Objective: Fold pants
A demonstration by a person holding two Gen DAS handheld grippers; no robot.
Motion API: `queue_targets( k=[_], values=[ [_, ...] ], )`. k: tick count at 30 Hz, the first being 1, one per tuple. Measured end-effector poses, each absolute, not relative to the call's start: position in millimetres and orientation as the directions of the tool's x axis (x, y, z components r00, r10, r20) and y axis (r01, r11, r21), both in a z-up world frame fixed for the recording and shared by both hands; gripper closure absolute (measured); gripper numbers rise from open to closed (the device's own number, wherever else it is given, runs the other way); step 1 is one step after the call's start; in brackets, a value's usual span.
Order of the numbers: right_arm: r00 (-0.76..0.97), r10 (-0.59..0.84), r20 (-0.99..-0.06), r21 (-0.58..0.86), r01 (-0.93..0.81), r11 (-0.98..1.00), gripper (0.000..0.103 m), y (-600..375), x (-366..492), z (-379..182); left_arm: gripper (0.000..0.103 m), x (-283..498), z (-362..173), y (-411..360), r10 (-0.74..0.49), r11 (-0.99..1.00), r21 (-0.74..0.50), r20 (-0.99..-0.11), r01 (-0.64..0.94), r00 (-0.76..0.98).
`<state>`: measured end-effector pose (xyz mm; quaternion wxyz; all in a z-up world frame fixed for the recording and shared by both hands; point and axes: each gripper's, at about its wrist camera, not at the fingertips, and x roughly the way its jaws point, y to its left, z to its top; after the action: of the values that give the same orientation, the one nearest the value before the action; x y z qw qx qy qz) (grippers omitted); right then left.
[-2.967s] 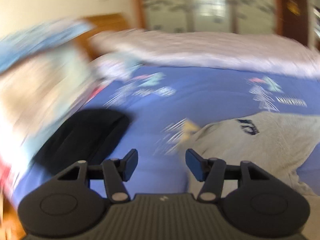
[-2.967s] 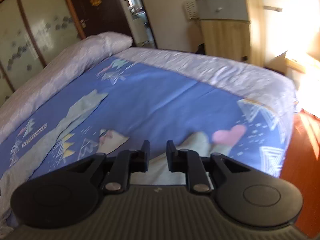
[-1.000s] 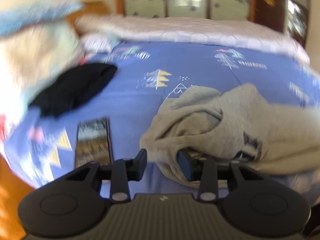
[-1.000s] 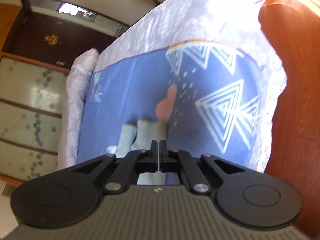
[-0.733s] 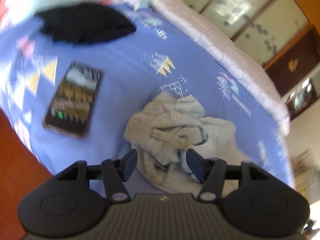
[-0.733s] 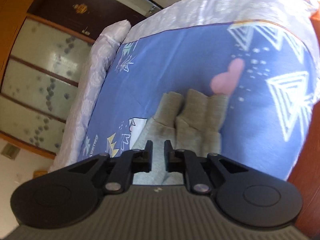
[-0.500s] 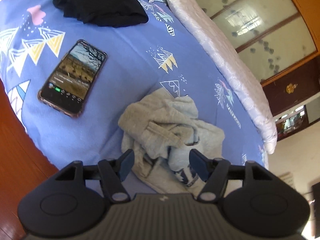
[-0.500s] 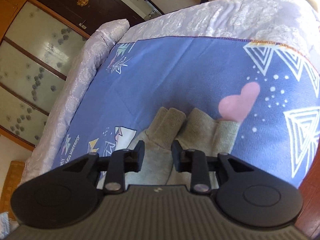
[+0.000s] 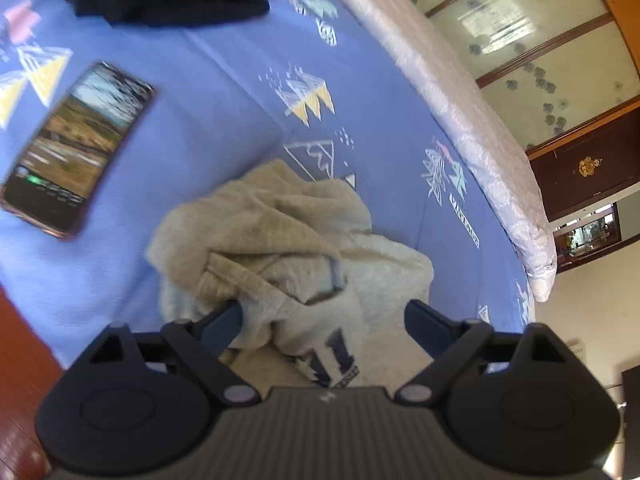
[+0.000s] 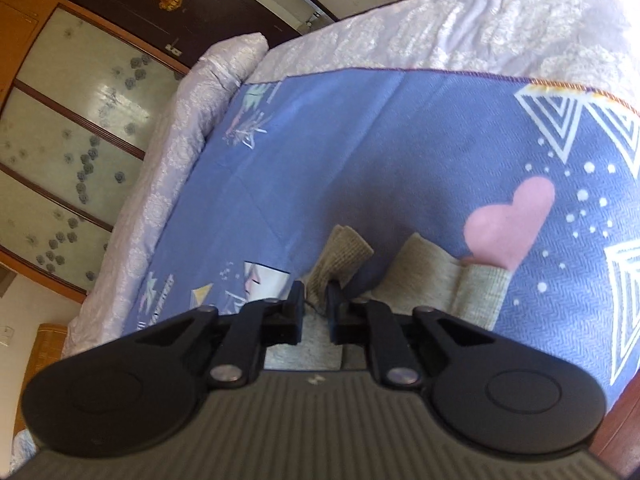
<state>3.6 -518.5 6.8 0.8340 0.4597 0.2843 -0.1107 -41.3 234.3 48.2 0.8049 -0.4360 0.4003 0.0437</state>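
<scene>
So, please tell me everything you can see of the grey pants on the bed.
The grey pants look like soft fleece sweatpants with a dark blue printed mark. The waist end lies crumpled on the blue bedsheet, under the open left gripper. The two ribbed leg cuffs lie beside a pink heart print; the right gripper is shut on one cuff.

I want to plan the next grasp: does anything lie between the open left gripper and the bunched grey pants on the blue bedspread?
Nothing visible does. The left gripper is open directly over the crumpled grey sweatpants. The smartphone lies apart, off to the side.
</scene>
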Motion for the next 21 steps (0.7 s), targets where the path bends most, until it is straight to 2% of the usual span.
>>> queue_targets(
  k=[5,11,15,21],
  values=[
    [0.834,0.074,-0.546,0.720,0.422,0.551,0.089,-520.2,-0.8,23.7,0.011,-19.4,47.7,212.8,-0.364,0.616,-0.689,-0.679,-0.382,0.637],
    [0.869,-0.025,-0.494,0.722,0.426,0.545,0.090,-542.0,-15.5,55.1,0.012,-26.2,61.9,219.8,-0.339,0.670,-0.659,-0.682,-0.343,0.648],
    [0.891,-0.050,-0.451,0.731,0.401,0.552,0.090,-550.9,-19.2,75.7,0.012,-17.6,67.8,234.5,-0.295,0.720,-0.592,-0.734,-0.363,0.612],
    [0.867,-0.074,-0.494,0.685,0.440,0.580,0.089,-546.5,-16.6,66.9,0.012,1.8,55.4,230.7,-0.322,0.742,-0.561,-0.778,-0.366,0.540]
  ],
)
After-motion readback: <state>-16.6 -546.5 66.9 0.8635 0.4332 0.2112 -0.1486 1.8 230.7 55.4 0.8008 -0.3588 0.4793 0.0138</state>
